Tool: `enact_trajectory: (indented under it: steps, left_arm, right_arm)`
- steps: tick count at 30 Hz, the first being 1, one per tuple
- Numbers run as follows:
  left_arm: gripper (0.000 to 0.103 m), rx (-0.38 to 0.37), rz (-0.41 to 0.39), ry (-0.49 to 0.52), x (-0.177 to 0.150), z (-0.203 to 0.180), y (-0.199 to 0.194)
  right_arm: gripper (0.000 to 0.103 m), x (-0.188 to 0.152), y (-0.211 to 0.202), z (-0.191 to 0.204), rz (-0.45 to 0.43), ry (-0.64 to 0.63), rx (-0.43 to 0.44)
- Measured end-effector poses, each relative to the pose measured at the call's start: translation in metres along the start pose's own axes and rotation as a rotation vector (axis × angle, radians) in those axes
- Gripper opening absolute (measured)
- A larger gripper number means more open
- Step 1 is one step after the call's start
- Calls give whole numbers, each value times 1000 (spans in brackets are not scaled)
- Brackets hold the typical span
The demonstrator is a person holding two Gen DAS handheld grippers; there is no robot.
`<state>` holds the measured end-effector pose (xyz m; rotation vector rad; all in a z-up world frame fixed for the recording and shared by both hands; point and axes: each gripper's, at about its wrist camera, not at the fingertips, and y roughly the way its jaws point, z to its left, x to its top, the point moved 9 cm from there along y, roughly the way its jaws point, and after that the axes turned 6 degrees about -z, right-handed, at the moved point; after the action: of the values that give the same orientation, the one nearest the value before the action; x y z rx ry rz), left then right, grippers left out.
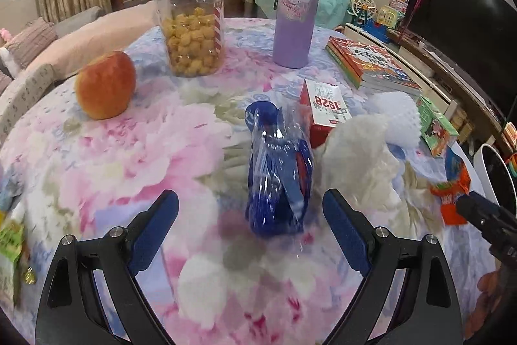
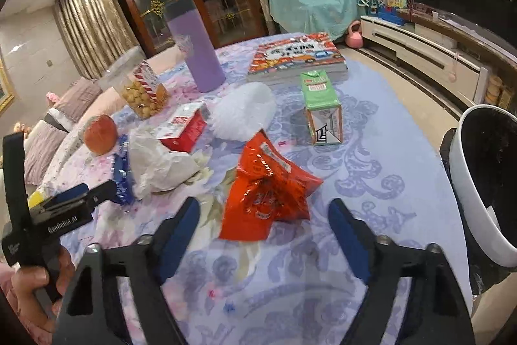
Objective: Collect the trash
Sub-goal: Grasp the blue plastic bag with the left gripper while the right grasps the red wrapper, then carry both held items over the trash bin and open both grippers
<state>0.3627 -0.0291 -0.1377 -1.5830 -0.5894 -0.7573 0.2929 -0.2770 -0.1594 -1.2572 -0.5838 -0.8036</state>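
A crumpled blue plastic wrapper (image 1: 278, 183) lies on the flowered tablecloth (image 1: 97, 151), just ahead of and between the fingers of my open left gripper (image 1: 250, 196); the pads do not touch it. In the right wrist view an orange snack bag (image 2: 265, 189) lies between the tips of my open right gripper (image 2: 265, 203), with a gap on both sides. Crumpled white paper (image 2: 158, 164) and a white foam net (image 2: 242, 112) lie between the two wrappers. A white bin (image 2: 484, 183) with a dark inside stands off the table's right edge.
An apple (image 1: 105, 84), a clear jar of snacks (image 1: 190, 25), a purple tumbler (image 1: 295, 8) and stacked books (image 1: 371, 63) stand toward the back. A red and white box (image 1: 323, 109) and a green carton (image 2: 320, 105) sit mid-table. A green packet (image 1: 9, 241) lies at the left edge.
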Motion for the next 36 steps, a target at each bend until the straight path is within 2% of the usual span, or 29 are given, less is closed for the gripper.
enact_trajectory:
  steps: [1, 2, 3, 4, 5, 7, 8, 9, 17, 19, 21, 23, 25, 26, 27, 31, 32, 34, 35, 36]
  left_arm:
    - [86, -21, 5, 0, 0, -2, 4]
    - [81, -36, 12, -1, 0, -4, 7]
    - [69, -49, 28, -2, -2, -5, 11]
    - [54, -60, 40, -2, -4, -7, 13]
    - [46, -76, 57, -5, -7, -8, 16]
    - [39, -82, 61, -10, -9, -8, 16]
    - [37, -84, 53, -12, -10, -7, 13]
    - [36, -89, 47, -14, -10, -7, 9]
    - [33, -116, 10, -31, -21, -3, -33]
    - [33, -125, 7, -42, -25, -1, -43]
    - [33, -131, 5, -46, -31, 0, -52]
    - [33, -139, 7, -45, -35, -2, -59]
    - [33, -148, 8, -47, -38, -5, -64]
    - [33, -155, 8, -48, -39, -8, -67]
    - [33, -164, 7, -48, -39, -11, -70]
    - [33, -190, 15, -34, -43, -25, -75]
    - [33, -196, 19, -29, -44, -29, -75]
    - [33, -206, 27, -24, -46, -36, -76]
    - [33, -218, 30, -23, -47, -41, -77]
    - [33, -225, 31, -22, -48, -44, -78]
  right_arm:
    - [67, 0, 4, -1, 9, 1, -2]
    - [58, -1, 7, -2, 17, 1, -5]
    - [50, -2, 10, -3, 28, 0, -9]
    - [47, -3, 12, -4, 34, 1, -7]
    - [41, -5, 13, -5, 40, 4, -2]
    - [25, -6, 14, -7, 47, 8, 3]
    - [8, -7, 14, -7, 51, 11, 7]
    - [3, -9, 15, -7, 61, 22, 24]
    - [0, -10, -1, 3, 39, 12, 74]
    - [1, -8, -4, 4, 30, -7, 58]
    - [9, -3, -9, 5, 5, -15, 44]
    - [13, 2, -10, 5, -5, -8, 42]
    - [27, 6, -6, 6, -10, -1, 41]
    - [40, 9, -2, 7, -7, -3, 41]
    - [44, 12, 2, 9, -9, -4, 49]
    - [43, 24, 19, 10, -15, -5, 36]
    - [39, 26, 25, 10, -10, -6, 41]
    - [20, 27, 35, 10, 9, -16, 47]
    - [4, 25, 39, 10, 22, -19, 49]
    - [4, 24, 41, 8, 29, -17, 44]
